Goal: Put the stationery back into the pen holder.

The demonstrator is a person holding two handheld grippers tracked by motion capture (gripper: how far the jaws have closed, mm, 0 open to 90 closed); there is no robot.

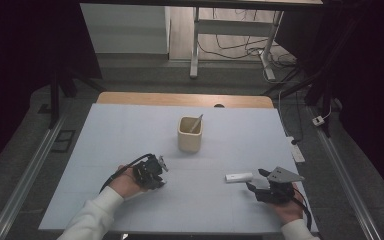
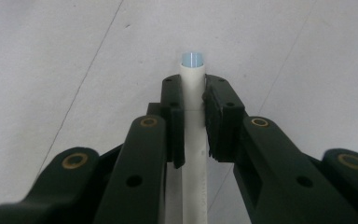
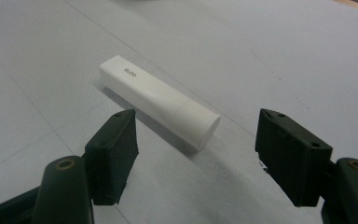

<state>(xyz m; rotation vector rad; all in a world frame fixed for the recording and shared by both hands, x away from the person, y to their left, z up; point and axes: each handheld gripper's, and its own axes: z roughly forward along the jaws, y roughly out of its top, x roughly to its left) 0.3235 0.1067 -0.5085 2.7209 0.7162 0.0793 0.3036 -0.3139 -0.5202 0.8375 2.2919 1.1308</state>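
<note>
In the left gripper view a thin white rod (image 2: 194,140) with a pale blue tip runs between the black jaws, and both pads press on its sides. My left gripper (image 2: 193,86) is shut on it, low over the white table cover. In the high view that gripper (image 1: 159,174) sits left of centre in a hand with a white sleeve. A white tube (image 1: 239,177) lies flat on the cover at the right. My right gripper (image 1: 258,180) stands open just behind it. In the right gripper view the tube (image 3: 158,100) lies slantwise ahead of the wide-apart pads (image 3: 114,158), untouched.
A cream square cup (image 1: 189,134) stands mid-table with a thin stick (image 1: 196,123) leaning in it. The white cover (image 1: 130,130) spans the table, with a wooden edge (image 1: 180,98) at the back. Desk legs and cables lie on the floor beyond.
</note>
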